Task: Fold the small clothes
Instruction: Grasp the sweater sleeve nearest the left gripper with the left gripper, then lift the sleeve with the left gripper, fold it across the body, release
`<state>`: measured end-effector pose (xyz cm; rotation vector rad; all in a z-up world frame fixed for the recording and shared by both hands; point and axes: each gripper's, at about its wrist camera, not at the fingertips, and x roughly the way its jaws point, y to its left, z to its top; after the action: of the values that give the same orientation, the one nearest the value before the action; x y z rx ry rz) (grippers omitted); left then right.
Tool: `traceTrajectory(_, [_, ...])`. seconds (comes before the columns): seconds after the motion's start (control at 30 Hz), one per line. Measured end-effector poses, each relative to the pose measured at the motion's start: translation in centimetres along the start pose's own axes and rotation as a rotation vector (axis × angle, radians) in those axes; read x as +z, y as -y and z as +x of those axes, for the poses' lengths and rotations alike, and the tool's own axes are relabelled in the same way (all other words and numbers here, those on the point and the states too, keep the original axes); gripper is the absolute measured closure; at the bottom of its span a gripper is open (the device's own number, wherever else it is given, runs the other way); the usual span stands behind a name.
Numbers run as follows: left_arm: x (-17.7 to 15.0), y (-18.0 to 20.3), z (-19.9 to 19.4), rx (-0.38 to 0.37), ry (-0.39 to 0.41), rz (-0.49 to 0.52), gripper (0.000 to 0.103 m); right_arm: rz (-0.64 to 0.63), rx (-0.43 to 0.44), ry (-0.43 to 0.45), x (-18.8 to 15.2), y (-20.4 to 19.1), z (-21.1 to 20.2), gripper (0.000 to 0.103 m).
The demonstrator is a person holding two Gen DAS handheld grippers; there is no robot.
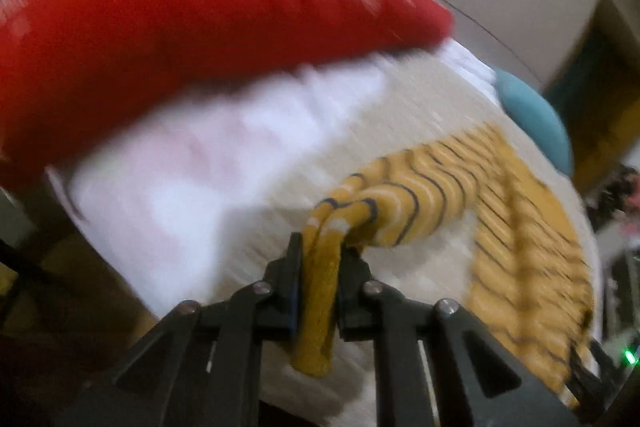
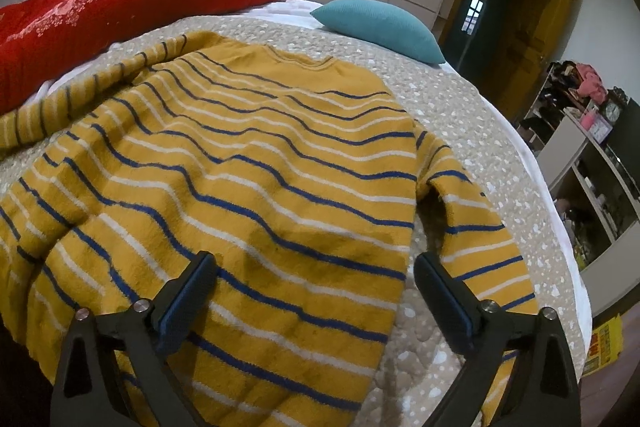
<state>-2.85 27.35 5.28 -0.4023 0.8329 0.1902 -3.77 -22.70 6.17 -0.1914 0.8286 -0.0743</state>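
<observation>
Bed (image 2: 500, 131) covered by a beige quilted spread with pale flecks, bearing everything else in view. Red quilt (image 2: 120, 7) with a pink flower print, heaped along the far left side of the bed; in the left wrist view, smeared by motion blur and lying over white bedding (image 1: 192, 187). Mustard-yellow sweater (image 2: 248, 163) with blue and white stripes, spread flat across the middle of the spread, neckline toward the far end, one sleeve stretched out toward the red quilt, the other sleeve bent down along the body's right edge. Teal cushion (image 2: 380, 27) beyond the sweater's neckline, apart from it, near the far edge of the bed. Right gripper (image 2: 314, 267) hovering over the lower body of the sweater, jaws spread wide, nothing between them; left finger above the striped fabric, right finger above the strip of spread between body and bent sleeve; contact with the cloth not determinable. Left gripper (image 1: 320, 251) clenched on the cuff end of a sweater sleeve (image 1: 384, 211), jaws nearly together, the cuff bunched between the pads and hanging out below them, the rest of the sleeve arching back toward the garment body at right. Shelving (image 2: 592, 163) with a small clock beside the bed at right.
</observation>
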Motion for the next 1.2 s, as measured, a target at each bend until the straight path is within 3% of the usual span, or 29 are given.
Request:
traceTrajectory(0.2, [5.6, -3.3, 1.4, 0.190, 0.097, 0.024, 0.091, -0.031, -0.003, 0.005, 0.0, -1.1, -0.2, 0.005])
traceTrajectory(0.33, [7.2, -3.3, 2.1, 0.190, 0.098, 0.030, 0.091, -0.046, 0.003, 0.002, 0.0, -1.6, -0.1, 0.006])
traceTrajectory(0.43, [7.5, -1.1, 1.1, 0.164, 0.129, 0.059, 0.091, -0.055, 0.008, 0.003, -0.2, -1.8, 0.0, 0.008])
traceTrajectory(0.67, [8.8, 11.0, -1.0, -0.033, 0.178, 0.223, 0.091, -0.013, 0.048, 0.012, -0.8, -1.1, -0.1, 0.009])
traceTrajectory(0.83, [7.4, 25.2, -0.6, -0.248, 0.143, 0.395, 0.091, 0.035, 0.068, 0.042, -1.7, 0.8, -1.1, 0.010])
traceTrajectory(0.97, [3.4, 37.0, 0.5, -0.386, 0.113, 0.556, 0.091, 0.121, 0.109, 0.028, -3.1, 3.0, -1.3, 0.010])
traceTrajectory(1.1, [-1.6, 45.1, 3.8, -0.475, -0.040, 0.676, 0.084, 0.180, 0.138, -0.013, -4.8, 4.8, -0.8, 0.010])
traceTrajectory(1.2, [-3.2, 45.5, 5.5, -0.515, -0.189, 0.644, 0.080, 0.212, 0.152, -0.011, -5.7, 6.0, -1.0, 0.010])
